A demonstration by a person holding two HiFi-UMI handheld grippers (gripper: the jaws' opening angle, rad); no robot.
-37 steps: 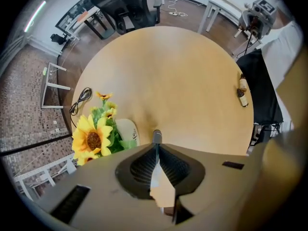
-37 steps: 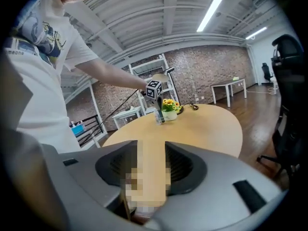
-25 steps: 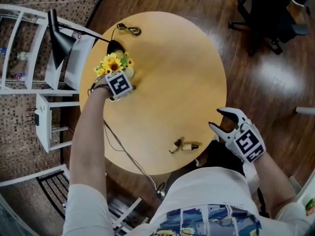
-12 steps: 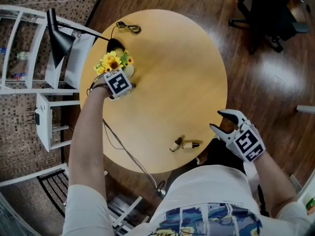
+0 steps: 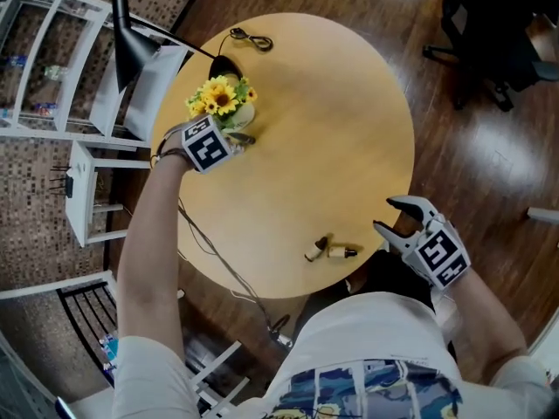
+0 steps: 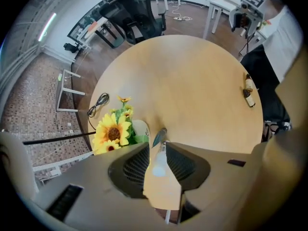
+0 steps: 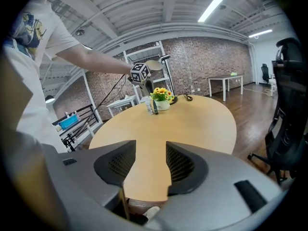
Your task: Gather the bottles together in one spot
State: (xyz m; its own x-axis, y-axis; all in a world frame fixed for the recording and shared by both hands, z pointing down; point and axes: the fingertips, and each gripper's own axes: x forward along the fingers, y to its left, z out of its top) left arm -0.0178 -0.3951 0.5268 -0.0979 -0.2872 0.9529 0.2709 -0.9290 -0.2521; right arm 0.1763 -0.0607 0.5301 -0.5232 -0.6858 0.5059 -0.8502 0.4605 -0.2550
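My left gripper reaches to the sunflower pot at the table's far left. Its jaws are opening. A small white bottle stands between them, with table showing beside it, and a dark bottle is just beyond. The right gripper view shows this pair of bottles upright beside the pot. Two more small bottles lie together near the table's front edge, also seen far right in the left gripper view as the lying bottles. My right gripper hangs open and empty off the table's right front edge.
The round wooden table also carries a black lamp and a coiled cable at the back. A white shelf frame stands to the left and an office chair at the far right.
My left gripper's jaws have gone from shut to parted beside the flower pot. The right gripper has stayed where it was. The head camera has shifted a little.
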